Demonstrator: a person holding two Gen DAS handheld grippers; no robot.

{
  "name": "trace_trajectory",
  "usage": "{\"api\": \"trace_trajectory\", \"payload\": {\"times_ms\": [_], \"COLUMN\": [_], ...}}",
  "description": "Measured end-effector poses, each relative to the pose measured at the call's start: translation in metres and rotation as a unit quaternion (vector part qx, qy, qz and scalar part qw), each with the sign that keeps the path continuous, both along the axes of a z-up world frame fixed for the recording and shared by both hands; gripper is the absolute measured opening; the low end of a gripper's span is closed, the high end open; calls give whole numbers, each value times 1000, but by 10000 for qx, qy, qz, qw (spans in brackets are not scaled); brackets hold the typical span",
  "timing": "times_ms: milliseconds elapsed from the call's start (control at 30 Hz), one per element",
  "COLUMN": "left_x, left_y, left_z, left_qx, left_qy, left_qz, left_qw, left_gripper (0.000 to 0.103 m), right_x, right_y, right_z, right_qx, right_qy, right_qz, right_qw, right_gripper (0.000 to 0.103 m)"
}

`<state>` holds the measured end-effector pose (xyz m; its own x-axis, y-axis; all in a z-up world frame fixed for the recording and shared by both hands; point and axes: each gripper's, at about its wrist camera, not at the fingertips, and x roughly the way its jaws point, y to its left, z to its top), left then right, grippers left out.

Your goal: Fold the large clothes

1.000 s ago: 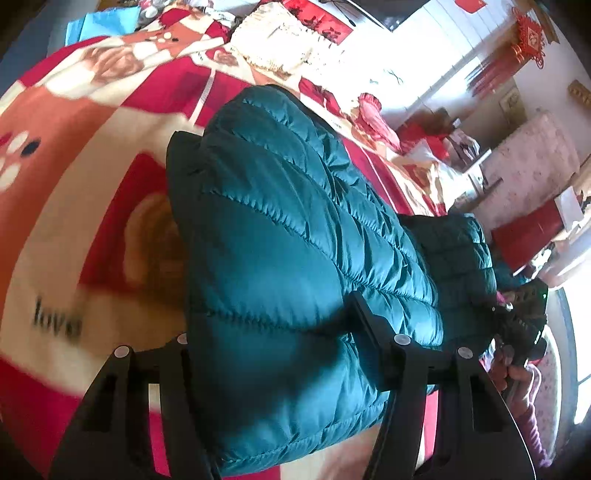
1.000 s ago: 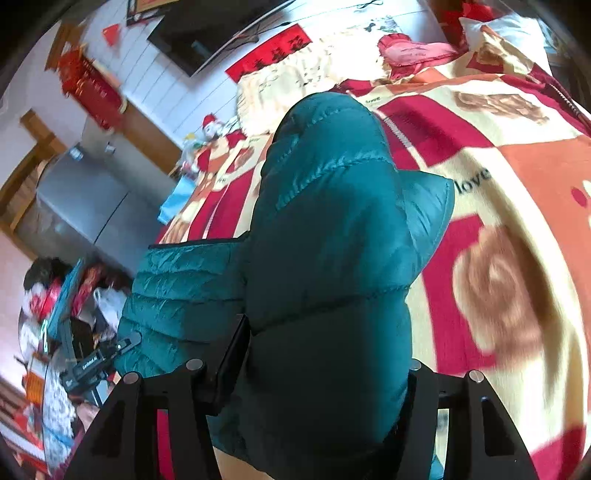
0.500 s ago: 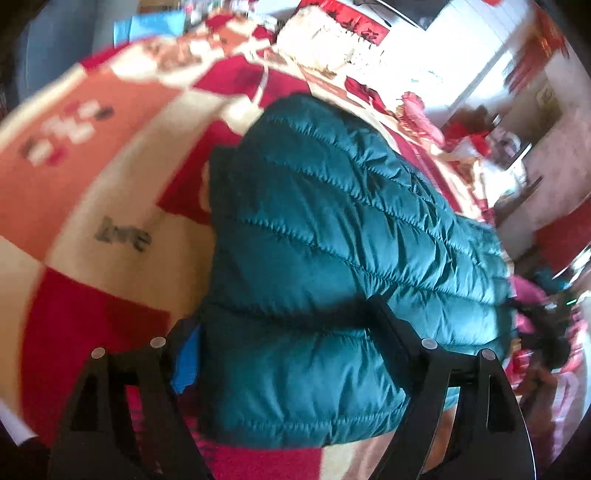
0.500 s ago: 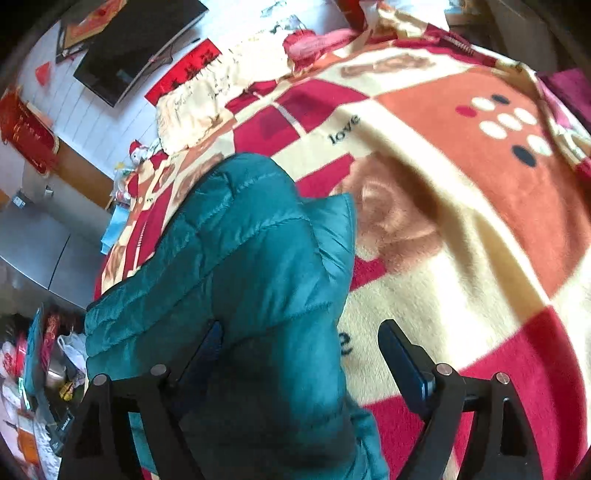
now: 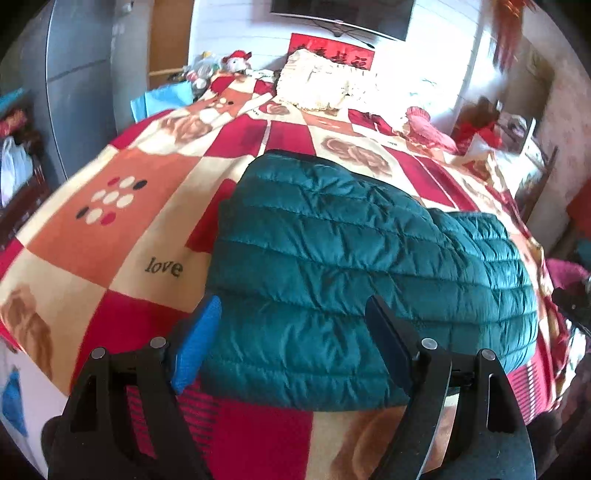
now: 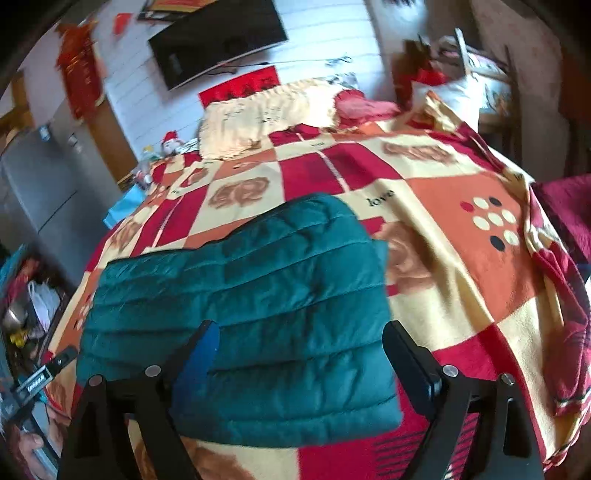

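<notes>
A teal quilted jacket [image 5: 351, 251] lies folded in a thick bundle on the red, orange and cream checked blanket [image 5: 110, 229] of a bed. My left gripper [image 5: 291, 310] hovers over the bundle's near edge, open, its blue-padded fingers [image 5: 195, 343] apart from the fabric. In the right wrist view the same jacket [image 6: 258, 280] rests on the blanket [image 6: 461, 266]. My right gripper [image 6: 301, 330] is above its near part with the jaws opening. The cloth lies below them, not pinched.
A cream pillow [image 5: 321, 85] and a pink cushion [image 5: 424, 125] lie at the head of the bed under a wall television [image 5: 340, 14]. A grey cabinet [image 5: 74, 92] stands at the left. Stuffed toys [image 5: 232, 62] sit at the bed's far corner.
Both grippers have released the jacket's edge, widened and pulled back and up. The jacket, held between the jaws a second ago, now lies folded on the blanket.
</notes>
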<state>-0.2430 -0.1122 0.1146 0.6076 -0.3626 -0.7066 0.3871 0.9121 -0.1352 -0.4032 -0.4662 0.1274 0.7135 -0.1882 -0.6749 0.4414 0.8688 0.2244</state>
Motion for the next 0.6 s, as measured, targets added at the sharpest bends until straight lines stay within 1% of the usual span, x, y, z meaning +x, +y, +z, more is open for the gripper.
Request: {"api": "trace_trajectory", "payload": {"times_ms": [167, 300, 433, 600], "left_x": [-16, -25, -35, -41], "left_y": [-15, -24, -33, -37], "left_z": [6, 8, 7, 7], "left_qx": [42, 184, 353, 299], "left_qy": [-217, -339, -444, -500], "left_qz": [-63, -85, -130, -166], "left_qw": [9997, 9992, 9983, 9982], "left_gripper": [81, 81, 81, 81], "right_x": [4, 9, 9, 12], "right_y": [31, 51, 66, 82], "right_z": [-9, -16, -17, -20], "right_qx": [-90, 55, 161, 157], "right_qy": [-10, -11, -63, -4], "right_qz": [163, 277, 323, 371], "right_qw": [9998, 9996, 9993, 9992], "right_gripper": [95, 95, 95, 95]}}
